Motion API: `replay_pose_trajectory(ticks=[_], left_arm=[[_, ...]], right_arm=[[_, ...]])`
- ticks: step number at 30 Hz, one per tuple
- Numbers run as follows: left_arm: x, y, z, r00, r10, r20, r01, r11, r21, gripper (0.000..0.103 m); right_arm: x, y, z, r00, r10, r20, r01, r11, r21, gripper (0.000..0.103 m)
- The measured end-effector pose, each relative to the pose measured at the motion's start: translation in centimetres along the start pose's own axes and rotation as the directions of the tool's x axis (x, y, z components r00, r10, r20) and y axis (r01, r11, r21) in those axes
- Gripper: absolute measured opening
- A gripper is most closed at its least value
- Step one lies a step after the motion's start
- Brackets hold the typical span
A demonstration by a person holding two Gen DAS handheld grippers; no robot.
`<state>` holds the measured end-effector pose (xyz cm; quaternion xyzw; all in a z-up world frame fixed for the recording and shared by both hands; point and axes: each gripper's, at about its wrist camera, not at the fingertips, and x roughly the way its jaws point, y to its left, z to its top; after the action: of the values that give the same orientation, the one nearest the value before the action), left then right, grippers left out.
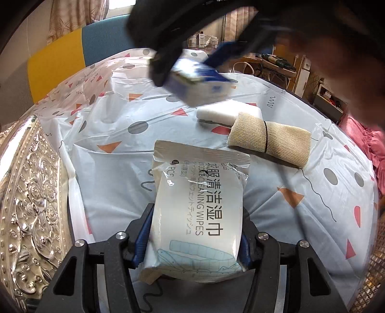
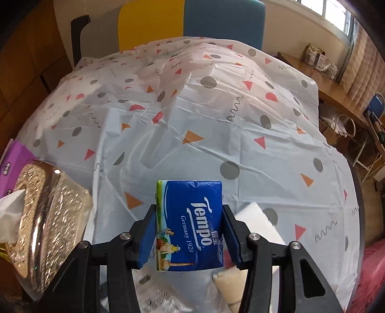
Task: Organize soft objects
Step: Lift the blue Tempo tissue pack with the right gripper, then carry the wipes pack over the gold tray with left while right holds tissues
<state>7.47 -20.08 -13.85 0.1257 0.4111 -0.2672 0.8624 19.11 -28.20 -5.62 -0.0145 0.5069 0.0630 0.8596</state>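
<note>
Closest to you, your left gripper (image 1: 195, 243) was clamped on a pack of wet wipes (image 1: 196, 211), its blue pads pressing both long sides. The pack's clear wrapper carried large Chinese characters, the words "CLEANING WIPES", a line of Japanese script and a pale blue line drawing near the gripper end; a "PCS" count sat by the sealed top edge, its number too small to read. The far end of the pack reached out over the tablecloth (image 1: 115, 125), a pale sheet printed with triangles, grey dots and squiggles.

Your right gripper (image 2: 189, 231) was clamped on a blue tissue pack (image 2: 190, 224) held clear of the cloth. Its face read "Tempo" in white, "Germany 1929" beneath, with small Chinese characters and a little scene of figures and buildings along a green edge.

Beyond the wipes, a rolled beige cloth (image 1: 269, 142) bound with a black band lay on the table, touching a white sponge (image 1: 228, 113) just behind it. At your left stood a glittering silver tissue box (image 2: 48, 221) with a white tissue poking from its top, and a purple box (image 2: 14, 159) behind that. At the table's far edge stood a yellow and blue chair (image 2: 192, 21).
</note>
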Motion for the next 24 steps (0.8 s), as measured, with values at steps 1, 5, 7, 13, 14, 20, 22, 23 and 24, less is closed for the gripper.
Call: replay_pose_trajectory(ticks=[1, 5, 7, 13, 14, 20, 22, 23, 24], left_arm=[[0.0, 0.0, 0.0, 1.000, -0.001, -0.001, 0.001, 1.000, 0.000, 0.060], [-0.1, 0.0, 0.1, 1.000, 0.002, -0.006, -0.002, 1.000, 0.002, 0.060], [-0.1, -0.1, 0.2, 1.000, 0.006, -0.011, -0.005, 1.000, 0.006, 0.059], [0.1, -0.1, 0.8, 0.999, 0.004, -0.048, -0.004, 1.000, -0.002, 0.053], [0.2, 0.1, 0.8, 0.998, 0.002, -0.055, -0.002, 1.000, -0.010, 0.052], [-1.0, 0.3, 2.1, 0.999, -0.010, -0.051, 0.007, 0.998, -0.056, 0.051], [-1.5, 0.2, 2.8, 0.999, -0.008, -0.036, 0.006, 0.998, -0.056, 0.051], [-1.7, 0.3, 3.1, 0.999, -0.006, -0.037, 0.004, 0.998, -0.063, 0.051], [-1.8, 0.5, 3.5, 0.999, -0.004, -0.041, 0.001, 0.997, -0.078, 0.051]], right_arm=[[-1.0, -0.3, -1.1, 1.000, 0.002, 0.008, -0.002, 1.000, 0.018, 0.051], [-3.4, -2.3, -5.5, 0.997, -0.067, 0.040, 0.062, 0.991, 0.122, 0.051], [-3.8, -3.9, -7.4, 0.994, -0.103, 0.042, 0.092, 0.973, 0.211, 0.051], [-3.7, -6.4, -10.1, 0.986, -0.157, 0.058, 0.129, 0.933, 0.335, 0.051], [-3.9, -6.3, -10.0, 0.986, -0.151, 0.072, 0.119, 0.936, 0.332, 0.051], [-3.7, -6.1, -10.1, 0.986, -0.149, 0.072, 0.117, 0.936, 0.330, 0.051], [-3.8, -6.4, -10.1, 0.986, -0.149, 0.079, 0.114, 0.934, 0.340, 0.051], [-3.9, -6.4, -10.1, 0.986, -0.147, 0.082, 0.110, 0.933, 0.342, 0.051], [-3.9, -6.4, -10.2, 0.986, -0.147, 0.083, 0.110, 0.932, 0.345, 0.051]])
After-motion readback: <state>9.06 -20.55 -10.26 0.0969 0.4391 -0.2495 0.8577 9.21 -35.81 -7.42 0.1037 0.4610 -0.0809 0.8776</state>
